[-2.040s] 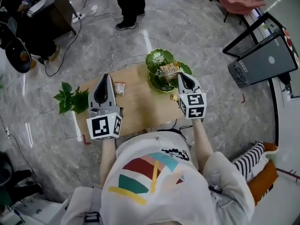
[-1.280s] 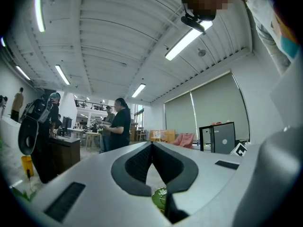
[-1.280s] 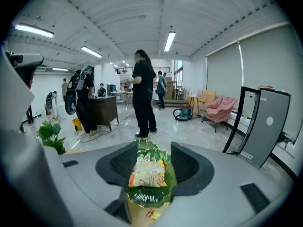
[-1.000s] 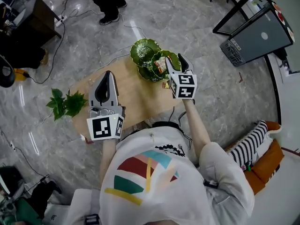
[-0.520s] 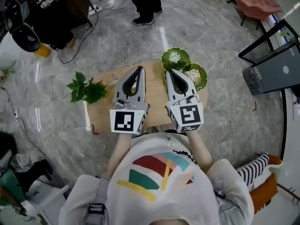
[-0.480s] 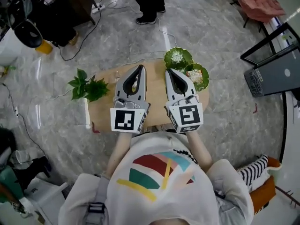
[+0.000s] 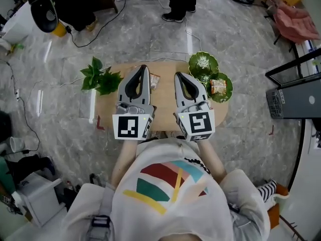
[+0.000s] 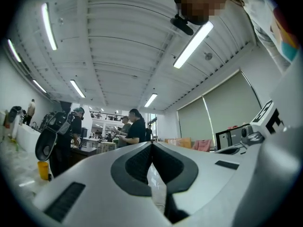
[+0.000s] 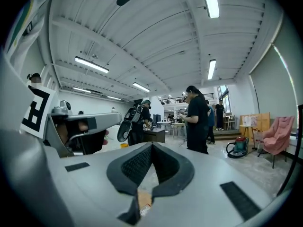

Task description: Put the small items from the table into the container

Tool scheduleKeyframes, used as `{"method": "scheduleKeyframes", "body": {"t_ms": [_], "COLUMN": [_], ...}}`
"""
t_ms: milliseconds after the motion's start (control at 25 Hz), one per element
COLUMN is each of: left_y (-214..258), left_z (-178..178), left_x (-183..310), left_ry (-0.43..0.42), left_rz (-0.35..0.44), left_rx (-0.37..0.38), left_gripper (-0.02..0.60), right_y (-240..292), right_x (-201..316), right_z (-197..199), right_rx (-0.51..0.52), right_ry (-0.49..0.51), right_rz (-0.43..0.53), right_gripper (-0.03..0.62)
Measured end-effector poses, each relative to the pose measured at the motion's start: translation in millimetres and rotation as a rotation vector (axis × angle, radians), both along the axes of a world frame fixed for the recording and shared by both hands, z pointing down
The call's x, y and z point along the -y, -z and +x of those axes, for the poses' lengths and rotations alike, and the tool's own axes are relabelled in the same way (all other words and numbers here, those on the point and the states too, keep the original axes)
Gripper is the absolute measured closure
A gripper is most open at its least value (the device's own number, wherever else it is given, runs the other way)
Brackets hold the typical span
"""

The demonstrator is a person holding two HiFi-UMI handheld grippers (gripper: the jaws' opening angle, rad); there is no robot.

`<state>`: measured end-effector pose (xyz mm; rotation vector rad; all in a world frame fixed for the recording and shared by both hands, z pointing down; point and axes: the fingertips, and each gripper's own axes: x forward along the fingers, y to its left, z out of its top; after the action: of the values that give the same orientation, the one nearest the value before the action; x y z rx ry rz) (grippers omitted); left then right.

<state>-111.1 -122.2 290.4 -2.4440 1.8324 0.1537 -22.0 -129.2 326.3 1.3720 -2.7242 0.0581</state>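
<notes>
In the head view both grippers hover side by side over the wooden table [image 7: 165,102], pointing away from the person. My left gripper [image 7: 143,68] is shut and holds nothing; its tips meet in the left gripper view [image 8: 151,143]. My right gripper [image 7: 178,76] is shut and holds nothing, with its tips together in the right gripper view [image 9: 152,145]. A small wrapped snack [image 7: 154,80] lies on the table between the two grippers. The green leaf-shaped container [image 7: 203,64] sits at the table's far right. A snack packet [image 7: 217,86] lies in its nearer lobe, to the right of the right gripper.
A green leafy plant [image 7: 100,78] lies at the table's left end. A person [image 7: 180,1] stands on the marble floor beyond the table, with cables nearby. A black stand [image 7: 296,92] is at the right. Both gripper views look level into the room, where people stand at desks.
The right gripper has drawn back left from the green container and shut, leaving the snack packet in it. The left gripper has moved forward beside it. The head view has shifted.
</notes>
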Motion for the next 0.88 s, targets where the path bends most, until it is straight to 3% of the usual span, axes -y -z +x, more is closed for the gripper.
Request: {"method": "scheduleKeyframes", "body": {"t_ms": [320, 480, 560, 680, 720, 760, 880], "left_y": [-10, -24, -39, -73, -87, -103, -163], "left_z": [-7, -3, 4, 23, 32, 42, 70], "left_x": [4, 10, 13, 20, 23, 26, 32], "left_ry": [0.037, 0.027, 0.016, -0.015, -0.031, -0.051, -0.105], "left_rz": [-0.033, -0.068, -0.104, -0.185, -0.214, -0.245, -0.331], "left_rx": [-0.022, -0.053, -0.06, -0.064, -0.064, -0.062, -0.045], "left_gripper": [0.574, 0.574, 0.575, 0.574, 0.575, 0.574, 0.574], "right_y": [-8, -34, -67, -144, -173, -204, -297], "right_x": [3, -11, -28, -57, -64, -71, -81], "right_z": [-5, 2, 15, 44, 57, 72, 129], "right_rx": [-0.016, -0.048, -0.09, -0.188, -0.219, -0.247, -0.337], "right_ry": [0.036, 0.122, 0.163, 0.235, 0.244, 0.234, 0.137], "right_rz": [-0.021, -0.07, -0.153, -0.368, -0.448, -0.521, -0.65], "right_gripper": [0.582, 0.582, 0.58, 0.568, 0.511, 0.411, 0.387]}}
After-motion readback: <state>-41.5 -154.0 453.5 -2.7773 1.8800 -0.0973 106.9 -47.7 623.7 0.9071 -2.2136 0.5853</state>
